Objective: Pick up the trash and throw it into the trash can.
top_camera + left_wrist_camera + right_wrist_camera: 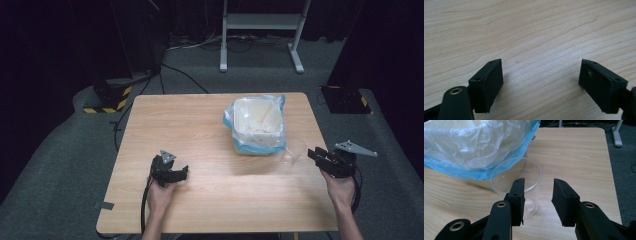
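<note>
A clear plastic cup stands upright on the wooden table, right beside a small bin lined with a white and blue plastic bag. My right gripper is at the table's right edge, open, its tips close to the cup. In the right gripper view the cup sits just beyond the jaws of my right gripper. One jaw overlaps the cup and the cup's right wall falls in the gap. I cannot tell if they touch. My left gripper rests near the front left, and in its own view my left gripper is wide open over bare wood.
The bag's blue edge hangs over the bin right behind the cup. Grey carpet surrounds the table, with a white metal stand at the back and black bases with yellow stripes at the far left.
</note>
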The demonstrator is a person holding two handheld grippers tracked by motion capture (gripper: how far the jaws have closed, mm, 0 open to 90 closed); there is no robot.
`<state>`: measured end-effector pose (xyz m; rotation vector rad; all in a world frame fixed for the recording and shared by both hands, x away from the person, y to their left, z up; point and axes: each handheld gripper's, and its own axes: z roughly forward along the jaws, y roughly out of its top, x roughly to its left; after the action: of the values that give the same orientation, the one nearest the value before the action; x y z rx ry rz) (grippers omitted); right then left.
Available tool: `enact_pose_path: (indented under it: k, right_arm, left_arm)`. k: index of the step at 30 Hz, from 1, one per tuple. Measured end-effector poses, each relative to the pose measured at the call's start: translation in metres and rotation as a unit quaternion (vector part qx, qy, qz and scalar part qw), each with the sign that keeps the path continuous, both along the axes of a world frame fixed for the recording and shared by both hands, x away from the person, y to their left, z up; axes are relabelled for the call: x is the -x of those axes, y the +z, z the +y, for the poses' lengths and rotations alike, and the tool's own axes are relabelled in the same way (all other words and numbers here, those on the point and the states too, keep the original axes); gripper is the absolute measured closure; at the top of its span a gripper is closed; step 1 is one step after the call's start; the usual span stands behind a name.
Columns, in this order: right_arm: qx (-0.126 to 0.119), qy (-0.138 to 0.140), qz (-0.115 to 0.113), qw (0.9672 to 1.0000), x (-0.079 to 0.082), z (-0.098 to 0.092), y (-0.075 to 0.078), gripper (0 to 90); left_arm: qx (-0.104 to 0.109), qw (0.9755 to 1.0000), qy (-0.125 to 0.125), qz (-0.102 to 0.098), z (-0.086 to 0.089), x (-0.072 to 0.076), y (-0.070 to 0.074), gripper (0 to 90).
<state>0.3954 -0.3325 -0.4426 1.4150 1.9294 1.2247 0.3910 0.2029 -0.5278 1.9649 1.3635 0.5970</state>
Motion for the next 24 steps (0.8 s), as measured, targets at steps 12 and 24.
enact_pose_path:
  k: [12, 24]
  right_arm:
    - [0.006, 0.008, 0.009, 0.9999, -0.029, 0.006, 0.007, 65.0]
    - [0.019, 0.016, 0.041, 0.9988, -0.054, 0.012, -0.004, 73.9]
  left_arm:
    - [0.0, 1.0, 0.001, 0.0, 0.0, 0.0, 0.0, 19.6]
    - [0.0, 1.0, 0.001, 0.0, 0.0, 0.0, 0.0, 19.7]
